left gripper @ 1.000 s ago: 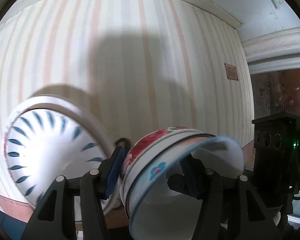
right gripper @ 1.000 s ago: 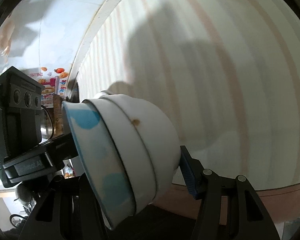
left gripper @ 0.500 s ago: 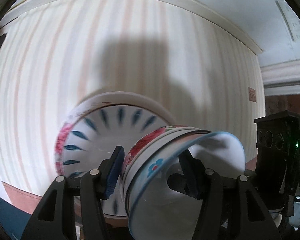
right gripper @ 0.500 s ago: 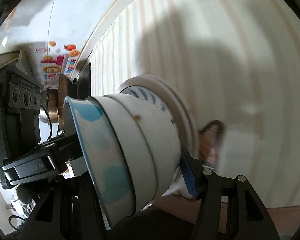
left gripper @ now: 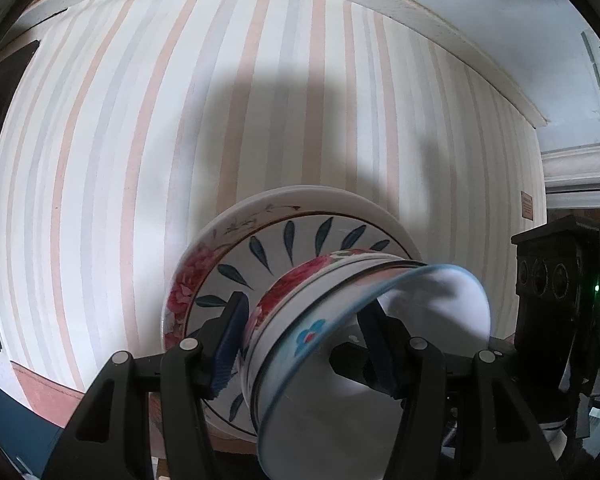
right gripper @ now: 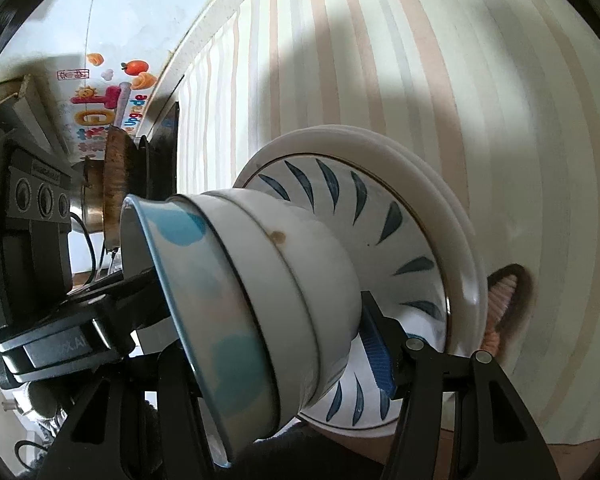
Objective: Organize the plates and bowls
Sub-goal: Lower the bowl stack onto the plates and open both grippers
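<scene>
Both grippers clamped on one nested stack of bowls point(left gripper: 340, 320), from opposite sides of the rim. Left gripper point(left gripper: 300, 344) narrowed to the thickness of the stack's wall: blue-padded left finger point(left gripper: 228, 344) pressed on the outside by the red rose print, the other finger reaching inside the blue-rimmed inner bowl. Same stack of bowls point(right gripper: 260, 292) in the right wrist view, held by the right gripper point(right gripper: 268, 340) in the same fashion, its blue-padded right finger point(right gripper: 374, 344) against the white outer wall, the opposite finger hidden inside the bowl. Stack tilted on its side in both views, mouth turned toward the cameras, base turned toward the stack of plates point(left gripper: 260, 248) just beyond it. Whether the base touches the plates cannot be told. Stack of plates point(right gripper: 412, 240) lying on the striped tablecloth point(left gripper: 180, 140): top plate white with dark blue leaf strokes, a rose-printed plate beneath it, a plain white rim outermost. At far right past the plates, a pink-bristled brush point(right gripper: 500, 296) on the cloth. To the left in the right wrist view, a worn metal pan point(right gripper: 112, 184) and a colourful fruit-printed box point(right gripper: 100, 92).
</scene>
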{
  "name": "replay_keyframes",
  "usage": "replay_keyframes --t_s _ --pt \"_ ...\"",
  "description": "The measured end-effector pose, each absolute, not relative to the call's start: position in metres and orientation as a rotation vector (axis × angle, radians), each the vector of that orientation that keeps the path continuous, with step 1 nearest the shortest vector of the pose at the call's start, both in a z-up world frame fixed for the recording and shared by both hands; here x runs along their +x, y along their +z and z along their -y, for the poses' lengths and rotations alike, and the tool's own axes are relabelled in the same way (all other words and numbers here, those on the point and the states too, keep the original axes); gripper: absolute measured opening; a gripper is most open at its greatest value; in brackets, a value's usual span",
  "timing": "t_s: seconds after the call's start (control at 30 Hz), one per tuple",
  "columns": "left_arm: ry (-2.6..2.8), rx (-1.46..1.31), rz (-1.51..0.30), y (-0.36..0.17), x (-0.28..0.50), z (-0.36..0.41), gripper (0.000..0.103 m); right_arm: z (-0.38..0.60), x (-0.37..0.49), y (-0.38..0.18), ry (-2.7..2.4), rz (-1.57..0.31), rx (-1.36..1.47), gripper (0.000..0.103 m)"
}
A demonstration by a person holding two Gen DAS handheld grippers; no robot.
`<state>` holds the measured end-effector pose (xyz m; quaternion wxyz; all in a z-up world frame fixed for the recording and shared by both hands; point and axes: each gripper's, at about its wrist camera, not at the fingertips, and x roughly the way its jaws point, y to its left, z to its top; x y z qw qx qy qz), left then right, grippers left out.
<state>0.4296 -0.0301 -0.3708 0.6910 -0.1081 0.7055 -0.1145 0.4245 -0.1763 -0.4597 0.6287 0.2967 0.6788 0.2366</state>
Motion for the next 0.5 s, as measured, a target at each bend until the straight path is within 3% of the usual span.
replay_keyframes --t_s 0.5 --pt "-0.258 -0.246 -1.581 -0.377 0.431 0.018 0.054 0.157 0.430 -0.458 0.507 -1.564 0.620 0.059"
